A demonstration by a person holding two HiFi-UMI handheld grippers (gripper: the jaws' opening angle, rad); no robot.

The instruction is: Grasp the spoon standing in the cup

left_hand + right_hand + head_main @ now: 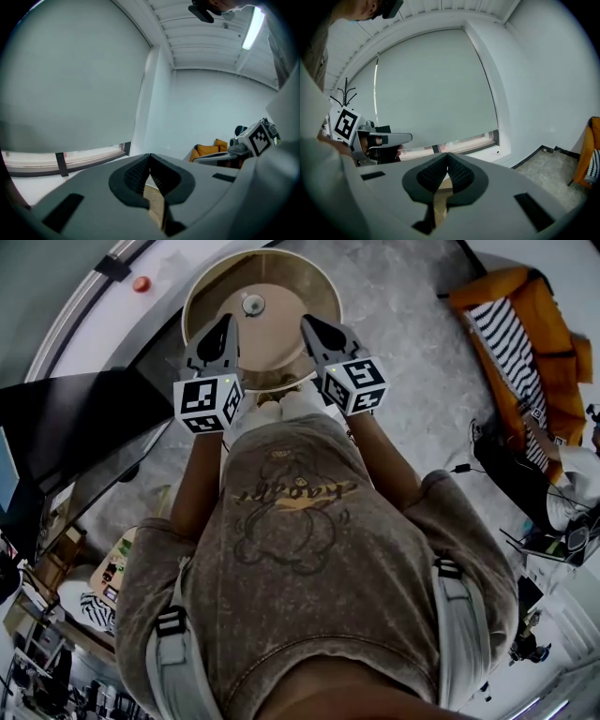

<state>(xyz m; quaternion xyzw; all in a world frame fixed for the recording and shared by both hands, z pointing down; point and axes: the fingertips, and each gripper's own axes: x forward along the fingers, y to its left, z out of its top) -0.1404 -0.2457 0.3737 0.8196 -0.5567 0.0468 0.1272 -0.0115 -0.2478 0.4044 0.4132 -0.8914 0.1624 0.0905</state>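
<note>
Round table (286, 298): cup (253, 304) beyond left claw (227, 321), right claw (307, 322)

A round tan table (281, 329) stands on the grey speckled floor (412, 352), one small pale cup (253, 304) near its middle.

Your desk (281, 310) is tan on top w/ a cream rim. Left gripper (226, 321) & right gripper (307, 322) are grey w/ black ribbed fingers (461, 176) & white cubes (208, 404) w/ black square markers. Your sweatshirt (300, 549) is washed-out brown w/ faded line print & yellow lettering; floor (403, 352) speckled grey, sofa (525, 296) orange w/ blk/wht striped cushion (502, 329).
</note>
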